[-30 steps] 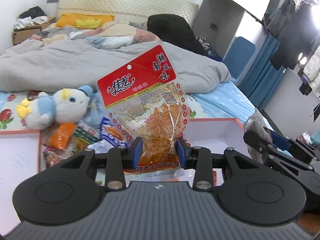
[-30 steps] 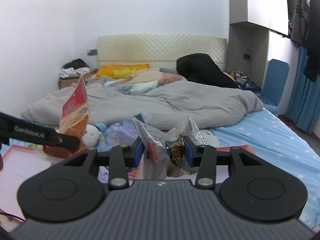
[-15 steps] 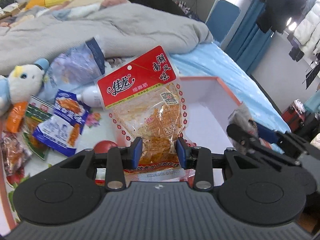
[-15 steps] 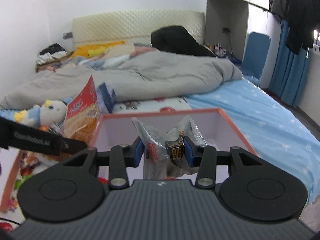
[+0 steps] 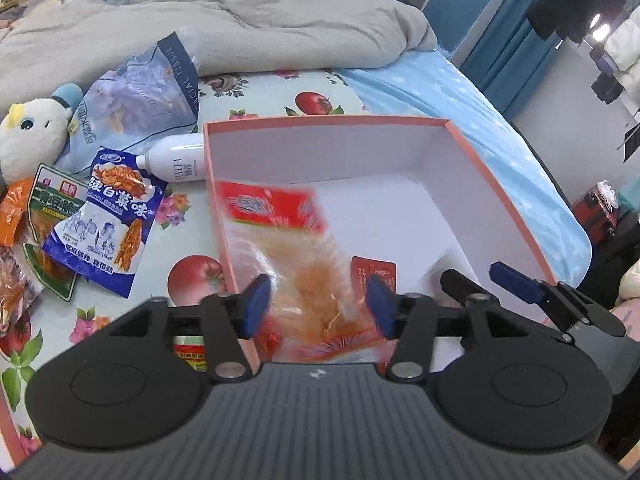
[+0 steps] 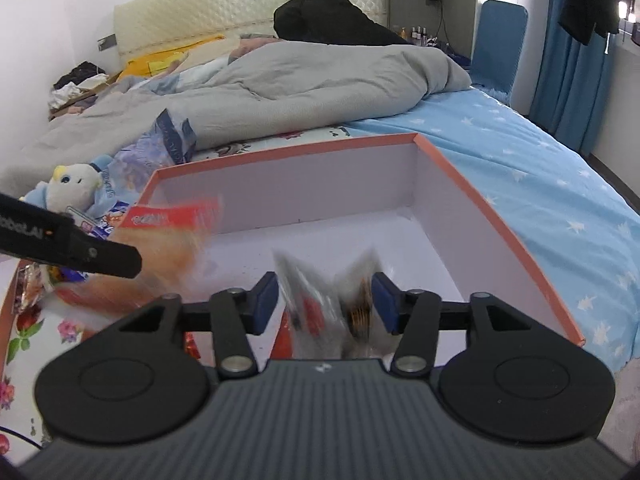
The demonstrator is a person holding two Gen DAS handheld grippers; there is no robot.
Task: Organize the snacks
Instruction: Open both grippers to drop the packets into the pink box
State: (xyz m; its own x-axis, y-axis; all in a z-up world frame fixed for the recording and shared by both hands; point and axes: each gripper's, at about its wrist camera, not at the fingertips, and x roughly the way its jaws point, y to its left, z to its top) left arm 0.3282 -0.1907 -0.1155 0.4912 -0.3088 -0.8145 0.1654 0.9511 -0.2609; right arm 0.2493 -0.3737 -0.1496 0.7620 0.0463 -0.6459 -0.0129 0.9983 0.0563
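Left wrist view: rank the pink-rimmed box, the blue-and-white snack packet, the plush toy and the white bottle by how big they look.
1. Pink-rimmed box, by far the largest.
2. Blue-and-white snack packet.
3. Plush toy, though the frame edge cuts it off, so its rank is unsure.
4. White bottle, partly hidden behind the box, so it may be larger than it looks.

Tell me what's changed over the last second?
Both grippers swung over the box and opened. The left gripper let go of the red packet, the right gripper the clear packet; both are blurred, dropping in. Snacks outside the box stayed put.
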